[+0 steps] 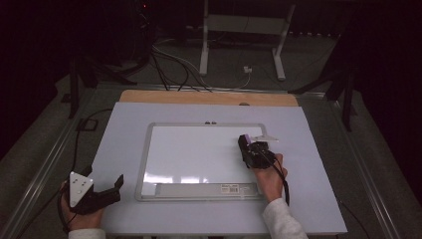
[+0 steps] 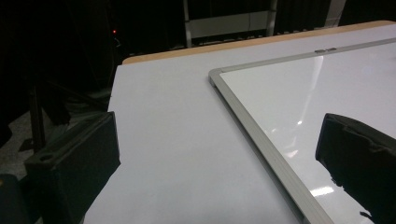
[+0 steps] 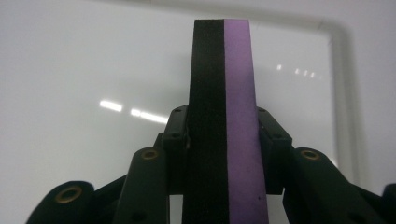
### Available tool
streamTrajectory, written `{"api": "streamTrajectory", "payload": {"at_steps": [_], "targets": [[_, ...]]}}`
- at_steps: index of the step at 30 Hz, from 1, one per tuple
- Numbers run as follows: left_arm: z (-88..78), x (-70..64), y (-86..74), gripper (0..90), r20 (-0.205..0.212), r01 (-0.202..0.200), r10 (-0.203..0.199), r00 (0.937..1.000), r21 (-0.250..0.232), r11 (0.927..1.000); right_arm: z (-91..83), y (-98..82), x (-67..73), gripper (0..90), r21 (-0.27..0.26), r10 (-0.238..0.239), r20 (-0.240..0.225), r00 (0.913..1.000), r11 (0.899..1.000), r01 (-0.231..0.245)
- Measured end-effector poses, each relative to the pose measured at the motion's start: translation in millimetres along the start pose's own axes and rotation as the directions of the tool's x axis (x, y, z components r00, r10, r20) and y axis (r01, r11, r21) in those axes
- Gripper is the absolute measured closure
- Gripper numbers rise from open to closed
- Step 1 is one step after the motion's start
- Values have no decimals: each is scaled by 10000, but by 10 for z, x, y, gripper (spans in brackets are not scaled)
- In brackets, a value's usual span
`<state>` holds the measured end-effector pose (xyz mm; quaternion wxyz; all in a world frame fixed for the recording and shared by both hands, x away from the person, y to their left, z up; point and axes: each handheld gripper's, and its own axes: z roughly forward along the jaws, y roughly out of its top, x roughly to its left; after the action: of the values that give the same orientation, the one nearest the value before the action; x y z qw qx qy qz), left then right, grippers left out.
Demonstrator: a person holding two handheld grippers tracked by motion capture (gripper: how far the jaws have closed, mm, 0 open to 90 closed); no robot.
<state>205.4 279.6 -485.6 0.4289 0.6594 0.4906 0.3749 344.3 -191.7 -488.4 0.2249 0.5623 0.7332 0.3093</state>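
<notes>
A whiteboard with a grey frame lies flat in the middle of the pale table; its surface looks blank. My right gripper is over the board's right part, shut on a purple and black eraser. In the right gripper view the eraser stands on edge between the jaws, above the white surface near the board's corner. My left gripper rests at the table's near left corner, open and holding nothing; its view looks across the table to the board's left frame.
A pen tray with a label runs along the board's near edge. A wooden strip edges the table's far side. Beyond it are cables and a white stand on the dark floor.
</notes>
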Motion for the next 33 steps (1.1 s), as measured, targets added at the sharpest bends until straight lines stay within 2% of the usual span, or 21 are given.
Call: {"api": "streamTrajectory", "payload": {"at_steps": [4, 7, 16, 23, 33], "targets": [[3, -9, 2, 6, 24, -16, 16, 10000, 0, 10000, -121, 53, 7, 640, -310, -105, 80, 9999, 9995, 107], [0, -9, 4, 6, 16, -18, 18, 10000, -10, 10000, -151, 36, -2, 639, -231, -46, 174, 9998, 9997, 50], [6, -10, 1, 6, 10, -5, 5, 10000, 12, 10000, -190, -56, -57, 638, -33, 555, 304, 9980, 9985, -554], [3, -13, 5, 6, -2, -5, 5, 10000, 13, 10000, -295, -113, -111, 638, -50, 717, 508, 9961, 9974, -716], [5, -17, 5, 6, -10, -13, 13, 10000, 29, 10000, -418, -227, -180, 637, -19, 1056, 548, 9929, 9944, -1057]]}}
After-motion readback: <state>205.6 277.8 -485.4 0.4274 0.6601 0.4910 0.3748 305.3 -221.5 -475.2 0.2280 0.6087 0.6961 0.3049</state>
